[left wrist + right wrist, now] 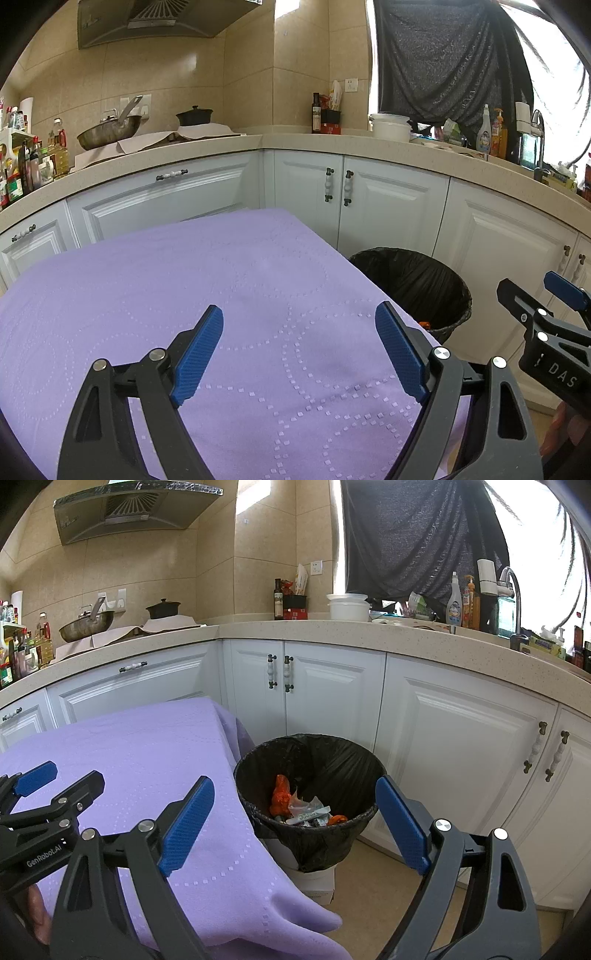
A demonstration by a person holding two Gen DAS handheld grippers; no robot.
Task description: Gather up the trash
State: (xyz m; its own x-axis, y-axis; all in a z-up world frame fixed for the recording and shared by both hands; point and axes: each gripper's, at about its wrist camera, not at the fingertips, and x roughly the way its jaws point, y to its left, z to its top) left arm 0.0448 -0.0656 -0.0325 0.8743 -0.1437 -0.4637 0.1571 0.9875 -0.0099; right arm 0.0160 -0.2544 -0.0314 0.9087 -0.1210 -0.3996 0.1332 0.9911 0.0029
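A round bin [309, 805] with a black liner stands on the floor beside the table's right edge. It holds orange wrappers [279, 794] and crumpled clear and white packets [308, 810]. In the left wrist view the bin [417, 284] shows past the table's corner. My left gripper [299, 347] is open and empty above the purple tablecloth [184, 288]. My right gripper [295, 823] is open and empty, in front of the bin, with its left finger over the tablecloth [147, 746]. Each gripper shows in the other's view: the right one [543, 299] and the left one [59, 775].
White cabinets [332, 690] under a beige L-shaped counter [332, 631] run behind the table and bin. On the counter are a wok [86, 626], a black pot [163, 609], bottles [279, 600], white containers [347, 607] and a tap [511, 587]. Beige floor [373, 915] lies beside the bin.
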